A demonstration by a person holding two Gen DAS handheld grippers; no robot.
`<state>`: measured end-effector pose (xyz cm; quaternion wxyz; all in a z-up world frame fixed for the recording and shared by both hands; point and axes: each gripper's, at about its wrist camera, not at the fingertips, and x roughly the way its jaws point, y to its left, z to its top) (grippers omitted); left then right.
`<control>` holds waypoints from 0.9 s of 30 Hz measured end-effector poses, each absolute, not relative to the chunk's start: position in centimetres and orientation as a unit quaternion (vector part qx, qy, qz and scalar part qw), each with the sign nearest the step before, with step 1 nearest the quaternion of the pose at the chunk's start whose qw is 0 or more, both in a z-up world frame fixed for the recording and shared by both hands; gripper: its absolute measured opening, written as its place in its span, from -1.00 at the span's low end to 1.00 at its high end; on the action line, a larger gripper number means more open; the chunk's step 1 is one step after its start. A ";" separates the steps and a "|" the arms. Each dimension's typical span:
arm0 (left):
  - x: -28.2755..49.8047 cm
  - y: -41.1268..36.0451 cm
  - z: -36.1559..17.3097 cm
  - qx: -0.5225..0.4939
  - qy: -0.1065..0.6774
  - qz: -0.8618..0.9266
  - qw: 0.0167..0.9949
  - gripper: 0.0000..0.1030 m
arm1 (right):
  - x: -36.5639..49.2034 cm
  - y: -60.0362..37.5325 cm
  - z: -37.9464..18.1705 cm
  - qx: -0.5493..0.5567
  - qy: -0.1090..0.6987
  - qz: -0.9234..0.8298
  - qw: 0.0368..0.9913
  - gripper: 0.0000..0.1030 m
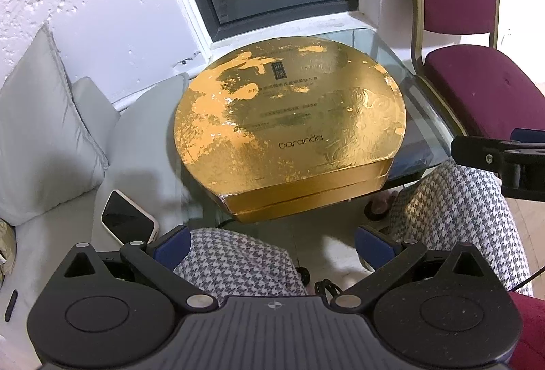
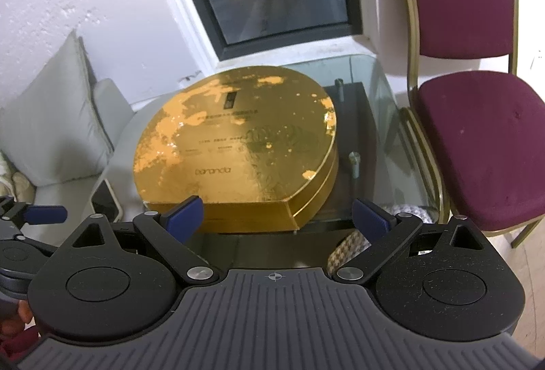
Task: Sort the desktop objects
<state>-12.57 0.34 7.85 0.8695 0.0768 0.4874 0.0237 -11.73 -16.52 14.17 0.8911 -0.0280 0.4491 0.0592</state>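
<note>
The gold gift box [image 1: 289, 128] is lying flat on the glass counter [image 1: 422, 118], its straight front edge overhanging the near rim. Both the left hand-held gripper [image 1: 272, 244] and right hand-held gripper [image 2: 277, 216] are hovering short of it, fingers spread wide and holding nothing. The box is covering most of the counter, leaving a bare strip beside the maroon chair [image 2: 477, 138].

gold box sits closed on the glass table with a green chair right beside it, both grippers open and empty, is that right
Not quite: the chair is dark red, not green, as the right wrist view shows. The rest holds: the gold box sits closed on the glass table, and the left gripper and right gripper are open and empty.
</note>
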 end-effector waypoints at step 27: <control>-11.3 0.0 6.7 0.080 0.507 0.016 0.858 0.99 | -10.7 -17.4 13.0 -0.020 0.469 0.049 0.882 0.89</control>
